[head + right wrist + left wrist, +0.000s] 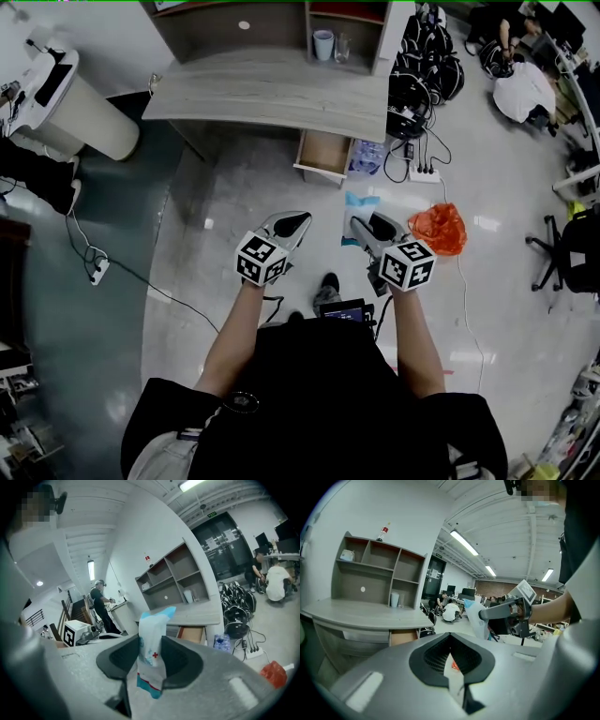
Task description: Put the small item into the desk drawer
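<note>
While the desk [272,89] stands well ahead with its drawer [325,153] pulled open, this looks like the carry step — right gripper [369,225] pinches a white-blue packet [152,660], left gripper [292,223] pressed together, empty; next move likely calls for stepping closer — then lowering it inside.

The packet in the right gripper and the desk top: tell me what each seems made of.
Packet: probably thin plastic film or coated paper, white with blue ends; it creases and bends softly. Desk top: likely matte laminate board, given its grey streaked wood grain; solid wood can't be ruled out.
</note>
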The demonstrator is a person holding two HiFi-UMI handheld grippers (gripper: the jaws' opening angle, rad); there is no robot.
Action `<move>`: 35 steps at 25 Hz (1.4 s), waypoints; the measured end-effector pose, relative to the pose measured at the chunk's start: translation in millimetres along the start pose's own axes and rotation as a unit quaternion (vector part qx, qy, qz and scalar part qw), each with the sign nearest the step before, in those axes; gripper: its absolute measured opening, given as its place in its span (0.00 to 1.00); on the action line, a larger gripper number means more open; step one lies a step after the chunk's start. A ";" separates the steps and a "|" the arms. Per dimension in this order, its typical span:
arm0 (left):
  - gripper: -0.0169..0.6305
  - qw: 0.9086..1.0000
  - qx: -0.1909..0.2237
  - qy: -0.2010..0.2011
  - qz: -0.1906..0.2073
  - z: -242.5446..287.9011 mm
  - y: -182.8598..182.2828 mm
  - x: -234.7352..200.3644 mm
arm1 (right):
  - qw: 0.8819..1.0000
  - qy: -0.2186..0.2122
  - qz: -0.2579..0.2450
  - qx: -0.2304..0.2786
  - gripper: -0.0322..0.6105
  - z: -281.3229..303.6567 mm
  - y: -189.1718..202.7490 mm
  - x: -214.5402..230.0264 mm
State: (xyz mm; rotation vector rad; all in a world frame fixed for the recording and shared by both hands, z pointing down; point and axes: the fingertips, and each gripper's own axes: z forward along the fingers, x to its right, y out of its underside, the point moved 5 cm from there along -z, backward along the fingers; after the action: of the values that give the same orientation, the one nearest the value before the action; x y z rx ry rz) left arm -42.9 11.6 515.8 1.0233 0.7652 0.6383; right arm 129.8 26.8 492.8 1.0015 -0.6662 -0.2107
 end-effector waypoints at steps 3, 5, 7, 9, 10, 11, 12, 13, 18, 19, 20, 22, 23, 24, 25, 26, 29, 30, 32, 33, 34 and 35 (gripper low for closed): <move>0.03 1.000 0.000 -0.015 -0.002 11.5 -7.8 -7.2 | 1.000 -0.015 -0.001 -0.004 0.29 9.7 -11.8 14.9; 0.03 1.000 0.002 -0.028 -0.003 16.7 -13.9 -12.1 | 1.000 -0.024 -0.002 -0.005 0.29 15.7 -19.3 22.3; 0.03 0.999 0.004 -0.039 -0.003 21.9 -19.1 -15.7 | 0.999 -0.033 -0.004 -0.007 0.29 20.6 -24.8 29.3; 0.03 0.999 0.005 -0.047 -0.002 27.2 -23.3 -18.1 | 0.999 -0.040 -0.005 -0.010 0.29 24.9 -28.9 36.1; 0.03 0.999 0.005 -0.050 -0.002 29.5 -25.0 -19.1 | 0.999 -0.042 -0.005 -0.012 0.29 26.8 -30.6 39.3; 0.03 0.999 0.005 -0.053 -0.002 31.4 -26.3 -20.4 | 0.999 -0.044 -0.005 -0.013 0.29 28.6 -32.2 42.0; 0.03 0.998 0.005 -0.056 -0.003 33.0 -27.3 -21.8 | 0.999 -0.046 -0.004 -0.014 0.29 30.2 -33.8 44.2; 0.03 0.998 0.004 -0.059 -0.003 34.1 -28.0 -23.4 | 0.999 -0.048 -0.004 -0.014 0.29 31.8 -35.3 46.0; 0.03 0.998 0.002 -0.066 -0.005 42.1 -30.6 -30.3 | 0.998 -0.055 -0.004 -0.018 0.29 40.9 -41.3 55.8; 0.03 0.998 0.001 -0.067 -0.006 42.7 -29.9 -31.9 | 0.998 -0.055 -0.003 -0.020 0.29 43.3 -41.4 56.8; 0.03 0.998 0.001 -0.067 -0.007 42.7 -29.1 -34.1 | 0.998 -0.055 -0.003 -0.021 0.29 45.7 -41.4 57.0; 0.03 0.998 0.000 -0.066 -0.010 42.3 -27.8 -40.1 | 0.998 -0.054 -0.003 -0.023 0.29 51.0 -42.0 56.5; 0.03 0.998 -0.001 -0.065 -0.011 42.5 -27.9 -43.9 | 0.998 -0.052 -0.003 -0.024 0.29 53.9 -42.8 56.6; 0.03 0.998 0.000 -0.064 -0.012 43.2 -28.6 -47.8 | 0.998 -0.051 -0.004 -0.024 0.29 56.8 -44.1 57.1; 0.03 0.998 0.000 -0.063 -0.013 44.7 -30.1 -51.9 | 0.999 -0.049 -0.004 -0.024 0.29 59.5 -45.8 57.9; 0.03 0.998 0.001 -0.061 -0.013 46.8 -32.2 -56.2 | 0.999 -0.046 -0.004 -0.024 0.29 62.2 -48.0 59.1; 0.03 0.999 0.005 -0.052 -0.012 54.3 -40.3 -69.9 | 0.999 -0.038 -0.004 -0.024 0.29 72.2 -55.8 62.4; 0.03 0.999 0.006 -0.048 -0.011 56.6 -42.6 -74.7 | 0.999 -0.035 -0.005 -0.024 0.29 76.6 -58.7 63.3; 0.03 0.999 0.005 -0.038 -0.011 60.9 -45.7 -85.1 | 0.999 -0.028 -0.004 -0.022 0.29 86.2 -64.2 65.2; 0.03 0.999 0.004 -0.034 -0.011 62.7 -47.1 -91.0 | 0.999 -0.025 -0.004 -0.021 0.29 91.5 -66.9 65.8; 0.03 0.999 0.003 -0.030 -0.010 64.6 -49.0 -97.4 | 1.000 -0.022 -0.003 -0.021 0.29 97.1 -69.7 66.3; 0.03 1.000 0.002 -0.026 -0.010 66.5 -51.3 -104.2 | 1.000 -0.019 -0.003 -0.020 0.29 102.8 -72.7 66.7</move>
State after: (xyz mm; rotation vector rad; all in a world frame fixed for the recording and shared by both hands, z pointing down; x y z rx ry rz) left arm -44.3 -122.2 516.3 1.0320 0.7298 0.5908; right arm 129.5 -115.6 497.4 0.9625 -0.6916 -0.2478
